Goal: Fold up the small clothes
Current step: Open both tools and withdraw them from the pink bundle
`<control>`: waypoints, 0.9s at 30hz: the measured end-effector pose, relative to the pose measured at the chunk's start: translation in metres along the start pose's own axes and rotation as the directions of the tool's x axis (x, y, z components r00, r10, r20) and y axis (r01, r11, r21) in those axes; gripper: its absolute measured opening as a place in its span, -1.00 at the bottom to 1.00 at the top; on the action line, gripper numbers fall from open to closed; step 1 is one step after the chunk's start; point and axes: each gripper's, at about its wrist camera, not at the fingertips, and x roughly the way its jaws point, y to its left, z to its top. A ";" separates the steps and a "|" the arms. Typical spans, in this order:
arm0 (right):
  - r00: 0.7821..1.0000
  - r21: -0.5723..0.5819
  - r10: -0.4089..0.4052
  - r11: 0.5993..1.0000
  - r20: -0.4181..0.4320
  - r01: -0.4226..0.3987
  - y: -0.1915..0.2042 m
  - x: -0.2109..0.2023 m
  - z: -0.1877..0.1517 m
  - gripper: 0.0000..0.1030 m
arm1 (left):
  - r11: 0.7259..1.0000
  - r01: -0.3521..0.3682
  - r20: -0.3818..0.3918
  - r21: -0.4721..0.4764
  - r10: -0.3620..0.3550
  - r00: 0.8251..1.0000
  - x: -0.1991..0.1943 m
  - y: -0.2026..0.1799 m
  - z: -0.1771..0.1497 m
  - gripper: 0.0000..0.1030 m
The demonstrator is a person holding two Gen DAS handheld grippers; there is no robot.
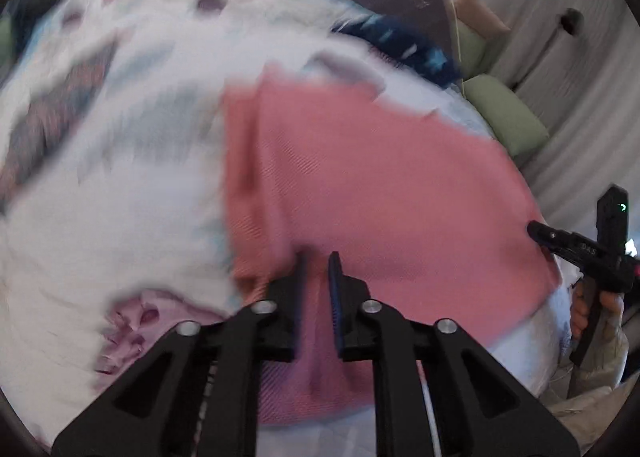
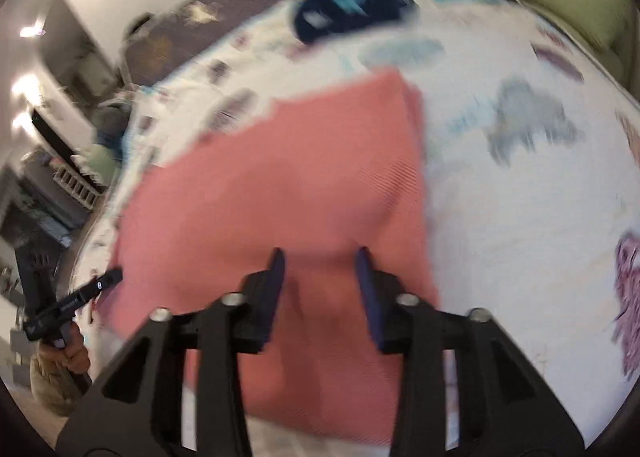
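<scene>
A pink garment lies spread on a white patterned bed sheet, blurred by motion. My left gripper sits at its near left edge, jaws almost together with a fold of pink fabric between them. In the right wrist view the pink garment fills the middle and my right gripper hovers over its near edge, fingers wide apart and nothing clamped. The left gripper shows there at the cloth's left edge. The right gripper shows at the cloth's right edge, held by a hand.
A dark blue starred garment lies at the far side of the bed. A pale pink piece of cloth lies near left. Green cushions and a grey curtain are on the right. Furniture stands left of the bed.
</scene>
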 end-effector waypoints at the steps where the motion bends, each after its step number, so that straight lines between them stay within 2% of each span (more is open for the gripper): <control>1: 1.000 0.008 0.013 1.000 0.008 -0.013 -0.004 -0.001 -0.001 -0.60 | 0.999 0.029 0.021 -0.021 -0.029 0.999 -0.005 0.006 -0.001 -0.81; 2: 0.999 0.012 0.033 0.999 0.003 -0.033 -0.007 -0.006 0.001 -0.60 | 0.999 0.039 0.018 -0.035 -0.039 0.999 -0.010 0.008 0.000 -0.81; 3: 0.999 0.005 0.038 0.999 0.002 -0.038 -0.004 -0.010 0.004 -0.49 | 0.999 0.036 0.026 -0.031 -0.035 0.999 -0.017 0.006 0.005 -0.79; 4: 0.999 -0.012 0.033 0.999 0.011 -0.033 -0.001 -0.013 0.009 -0.39 | 1.000 0.024 0.046 -0.008 -0.023 0.999 -0.020 0.001 0.011 -0.79; 5: 0.999 -0.044 0.009 0.999 0.038 -0.007 0.004 -0.017 0.017 -0.20 | 0.999 0.009 0.075 0.049 -0.013 0.997 -0.026 -0.009 0.021 -0.77; 7: 0.997 -0.092 -0.022 0.995 0.068 0.028 0.013 -0.013 0.032 -0.16 | 0.991 -0.004 0.108 0.133 -0.011 0.994 -0.028 -0.028 0.034 -0.70; 8: 0.997 -0.112 -0.025 0.993 0.079 0.034 0.019 -0.009 0.042 -0.16 | 0.984 -0.024 0.136 0.176 0.000 0.991 -0.025 -0.039 0.047 -0.59; 11: 0.995 -0.166 -0.015 0.986 0.100 0.031 0.036 0.009 0.072 -0.16 | 0.973 -0.058 0.177 0.222 0.019 0.984 -0.009 -0.057 0.070 -0.42; 12: 0.995 -0.178 -0.018 0.983 0.096 0.035 0.039 0.021 0.084 -0.13 | 0.974 -0.072 0.176 0.217 0.033 0.984 0.006 -0.058 0.081 -0.30; 14: 0.995 -0.177 -0.061 0.981 0.077 0.074 0.034 0.042 0.100 -0.11 | 0.971 -0.135 0.160 0.197 0.104 0.982 0.031 -0.049 0.094 -0.24; 15: 0.992 -0.160 -0.114 0.980 0.058 0.122 0.025 0.056 0.107 -0.10 | 0.963 -0.213 0.130 0.165 0.193 0.973 0.051 -0.037 0.100 -0.24; 16: 0.982 -0.132 -0.188 0.973 0.019 0.189 0.009 0.074 0.114 -0.14 | 0.960 -0.252 0.070 0.125 0.245 0.967 0.069 -0.022 0.103 -0.24; 17: 0.982 -0.101 -0.188 0.977 -0.001 0.187 -0.004 0.083 0.116 -0.25 | 0.982 -0.186 0.021 0.042 0.186 0.982 0.077 -0.002 0.105 -0.24; 18: 0.988 -0.065 -0.151 0.986 -0.006 0.151 -0.012 0.085 0.117 -0.25 | 0.990 -0.139 0.043 0.000 0.139 0.989 0.069 0.005 0.108 -0.24; 19: 0.993 -0.035 -0.121 0.992 0.013 0.122 -0.015 0.079 0.118 -0.27 | 0.992 -0.122 0.061 -0.026 0.123 0.991 0.060 0.010 0.110 -0.23; 21: 0.989 -0.056 -0.138 0.988 0.046 0.141 -0.008 0.066 0.118 -0.21 | 0.987 -0.161 0.101 -0.029 0.163 0.981 0.040 0.017 0.111 -0.21; 23: 0.983 -0.094 -0.164 0.981 0.080 0.171 0.004 0.053 0.113 -0.06 | 0.987 -0.158 0.139 -0.034 0.161 0.977 0.018 0.026 0.107 -0.20; 27: 0.991 -0.252 -0.094 0.961 0.101 0.116 0.056 0.027 0.090 0.07 | 0.978 -0.203 0.172 -0.054 0.210 0.963 -0.011 0.045 0.092 -0.18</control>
